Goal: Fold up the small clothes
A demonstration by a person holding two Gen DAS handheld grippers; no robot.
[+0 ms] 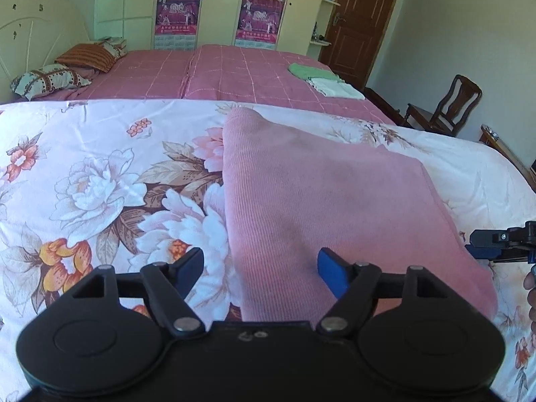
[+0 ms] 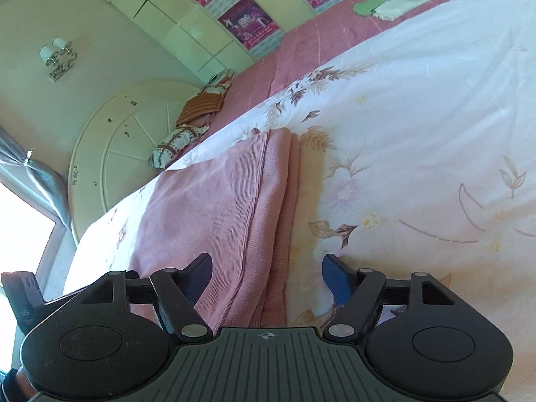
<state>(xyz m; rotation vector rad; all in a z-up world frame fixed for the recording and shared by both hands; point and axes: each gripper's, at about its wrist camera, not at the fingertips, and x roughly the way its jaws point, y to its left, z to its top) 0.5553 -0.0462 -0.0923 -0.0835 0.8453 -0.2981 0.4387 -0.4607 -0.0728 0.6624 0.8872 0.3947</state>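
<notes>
A pink ribbed cloth point(image 1: 321, 194) lies folded on the floral bedspread point(image 1: 100, 174). My left gripper point(image 1: 260, 273) is open, low over the cloth's near left edge, holding nothing. The cloth also shows in the right wrist view point(image 2: 217, 207), with layered folded edges on its right side. My right gripper point(image 2: 267, 276) is open over the cloth's near right edge, holding nothing. The right gripper's tip also shows at the right edge of the left wrist view point(image 1: 502, 239), beside the cloth's right side.
A pink checked bed point(image 1: 234, 73) lies beyond, with a folded green cloth point(image 1: 311, 70) and white cloth point(image 1: 335, 87) on it and pillows point(image 1: 50, 78) at the left. A wooden chair point(image 1: 449, 107) and door point(image 1: 361, 20) stand at the right.
</notes>
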